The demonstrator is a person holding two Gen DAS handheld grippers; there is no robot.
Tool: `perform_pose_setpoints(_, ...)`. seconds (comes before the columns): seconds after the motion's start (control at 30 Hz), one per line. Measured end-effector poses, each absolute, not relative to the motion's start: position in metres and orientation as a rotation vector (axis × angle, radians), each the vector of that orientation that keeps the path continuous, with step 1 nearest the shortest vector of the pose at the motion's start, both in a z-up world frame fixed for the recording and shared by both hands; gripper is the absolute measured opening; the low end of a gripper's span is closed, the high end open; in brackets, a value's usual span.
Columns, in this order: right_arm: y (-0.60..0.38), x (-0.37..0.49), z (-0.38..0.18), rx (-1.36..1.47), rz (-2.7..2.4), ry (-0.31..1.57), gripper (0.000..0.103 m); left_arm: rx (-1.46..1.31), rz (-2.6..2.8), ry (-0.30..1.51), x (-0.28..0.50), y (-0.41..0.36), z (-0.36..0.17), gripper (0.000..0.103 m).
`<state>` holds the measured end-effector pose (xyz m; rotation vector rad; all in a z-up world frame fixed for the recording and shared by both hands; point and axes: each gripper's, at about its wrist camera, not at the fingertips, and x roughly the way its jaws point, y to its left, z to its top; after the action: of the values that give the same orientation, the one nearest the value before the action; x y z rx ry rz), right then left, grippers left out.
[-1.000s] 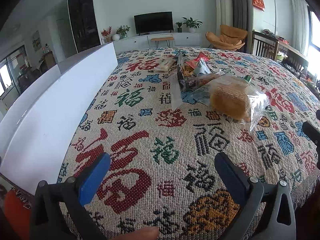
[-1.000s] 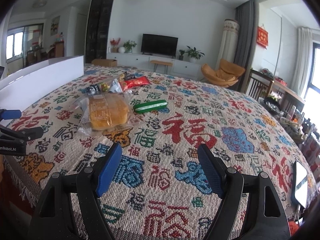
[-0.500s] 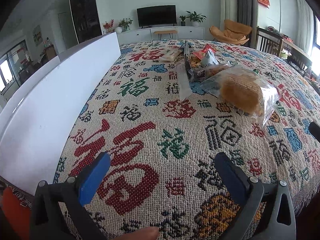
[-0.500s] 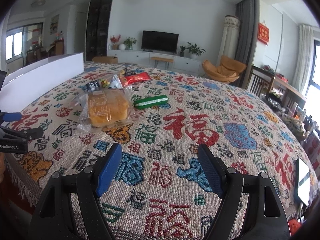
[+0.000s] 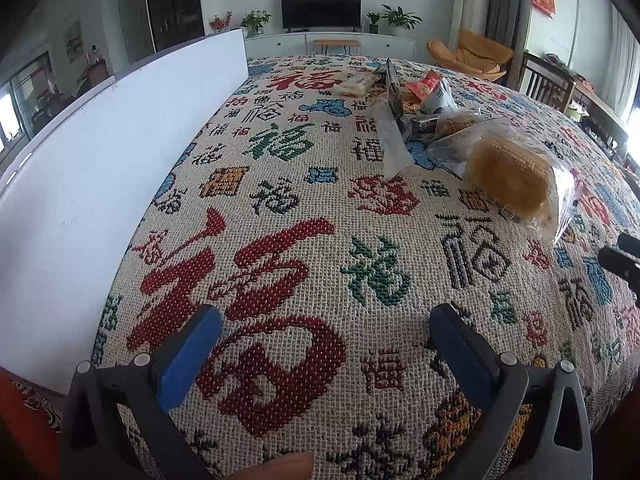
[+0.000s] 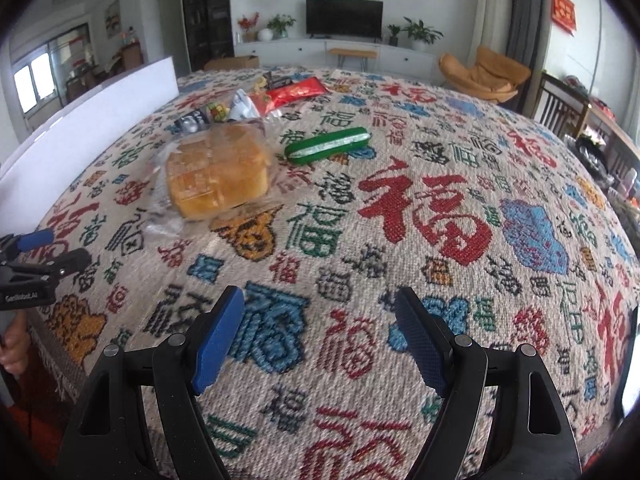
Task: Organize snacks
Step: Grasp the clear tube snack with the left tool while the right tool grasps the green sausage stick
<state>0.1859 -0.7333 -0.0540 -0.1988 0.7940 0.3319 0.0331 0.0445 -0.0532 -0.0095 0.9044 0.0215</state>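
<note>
Nothing looks sorted yet: both the left claw (image 5: pixel 320 344) and right claw (image 6: pixel 320 328) gape wide, empty, short of the bagged bread (image 6: pixel 218 170); other snacks (image 6: pixel 294 90) lie scattered behind it.

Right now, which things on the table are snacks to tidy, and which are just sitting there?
For the job:
clear-wrapped golden bread
green and white stick-shaped snack packet
shiny red snack bag
pale flat packet
open left gripper
open right gripper

Just there:
woven patterned tablecloth
white board
black television
orange chair
</note>
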Motion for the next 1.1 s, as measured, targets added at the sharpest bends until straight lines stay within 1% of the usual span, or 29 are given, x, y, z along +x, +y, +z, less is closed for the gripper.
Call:
perform_pose_setpoints(0.17, -0.751, 0.238, -0.059, -0.194, 0.232, 0.903, 0.081, -0.011, 0.018, 0.909, 0.032, 0.045, -0.053, 0.103)
perform_pose_setpoints(0.3, -0.762, 0.262, -0.058, -0.140, 0.200, 0.909, 0.081, -0.008, 0.012, 0.930, 0.035, 0.045, -0.053, 0.103)
perform_pose_setpoints(0.33, -0.762, 0.266, -0.058, -0.141, 0.194, 0.910, 0.086, -0.006, 0.008, 0.946, 0.036, 0.045, -0.052, 0.103)
perform_pose_setpoints(0.47, -0.763, 0.264, -0.060, -0.121, 0.174, 0.866, 0.089, -0.012, -0.032, 1.060, 0.048, 0.049, -0.047, 0.103)
perform_pose_setpoints(0.63, -0.761, 0.269, -0.061, -0.119, 0.173, 0.863, 0.089, -0.169, -0.141, 1.031, 0.092, 0.059, -0.015, 0.102)
perform_pose_setpoints(0.73, -0.761, 0.270, -0.061, -0.118, 0.173, 0.863, 0.089, -0.165, -0.177, 1.010, 0.133, 0.050, -0.005, 0.101)
perform_pose_setpoints(0.77, -0.761, 0.269, -0.061, -0.118, 0.173, 0.863, 0.089, -0.141, -0.165, 1.013, 0.147, 0.045, -0.006, 0.093)
perform_pose_setpoints(0.8, -0.761, 0.269, -0.061, -0.118, 0.173, 0.863, 0.089, -0.117, -0.154, 1.019, 0.161, 0.040, -0.009, 0.082)
perform_pose_setpoints(0.83, -0.761, 0.269, -0.061, -0.118, 0.173, 0.863, 0.089, -0.097, -0.148, 1.034, 0.173, 0.035, -0.013, 0.075)
perform_pose_setpoints(0.87, -0.761, 0.268, -0.061, -0.118, 0.173, 0.863, 0.089, -0.076, -0.143, 1.057, 0.185, 0.032, -0.019, 0.062)
perform_pose_setpoints(0.9, -0.761, 0.268, -0.061, -0.118, 0.173, 0.863, 0.089, -0.062, -0.139, 1.082, 0.195, 0.028, -0.025, 0.051)
perform_pose_setpoints(0.97, -0.761, 0.268, -0.061, -0.118, 0.173, 0.863, 0.089, -0.046, -0.149, 1.111, 0.205, 0.023, -0.034, 0.043)
perform_pose_setpoints(1.03, -0.762, 0.268, -0.061, -0.117, 0.173, 0.863, 0.089, -0.015, -0.169, 1.082, 0.201, 0.021, -0.032, 0.023)
perform_pose_setpoints(1.07, -0.762, 0.268, -0.061, -0.117, 0.173, 0.863, 0.089, -0.020, -0.179, 1.082, 0.197, 0.022, -0.030, 0.019)
perform_pose_setpoints(1.1, -0.762, 0.268, -0.061, -0.117, 0.173, 0.863, 0.089, -0.015, -0.171, 1.086, 0.191, 0.024, -0.030, 0.019)
